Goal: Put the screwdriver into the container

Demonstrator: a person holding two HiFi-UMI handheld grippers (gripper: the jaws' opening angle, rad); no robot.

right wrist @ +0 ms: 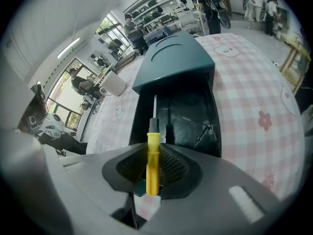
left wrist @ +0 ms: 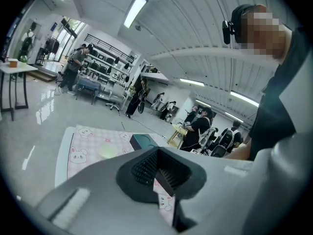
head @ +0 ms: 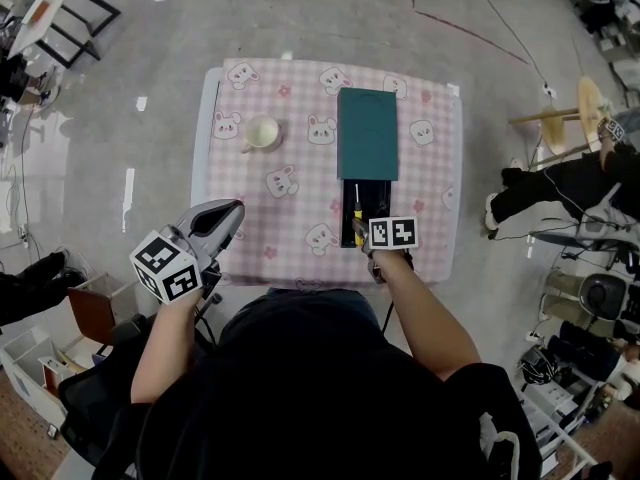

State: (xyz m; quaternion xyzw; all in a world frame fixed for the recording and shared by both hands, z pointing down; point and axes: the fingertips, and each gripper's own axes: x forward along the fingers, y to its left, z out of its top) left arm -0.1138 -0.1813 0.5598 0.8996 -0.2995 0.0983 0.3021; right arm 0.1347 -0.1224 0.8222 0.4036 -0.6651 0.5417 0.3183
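Observation:
A yellow-handled screwdriver [right wrist: 153, 155] is clamped in my right gripper [right wrist: 152, 166], its metal shaft pointing forward over the open black tray [right wrist: 188, 119] of the dark teal container [right wrist: 173, 62]. In the head view the screwdriver [head: 357, 220] hangs over the near end of the container's tray [head: 375, 200], just ahead of my right gripper [head: 360, 232]. My left gripper [head: 222, 218] is off the table's left front corner, jaws closed with nothing between them [left wrist: 159, 177].
A cream cup [head: 262, 132] stands on the pink checked tablecloth [head: 300, 183] at the left. The teal lid [head: 367, 133] covers the container's far half. Chairs, boxes and gear crowd the floor around the table; people stand in the background.

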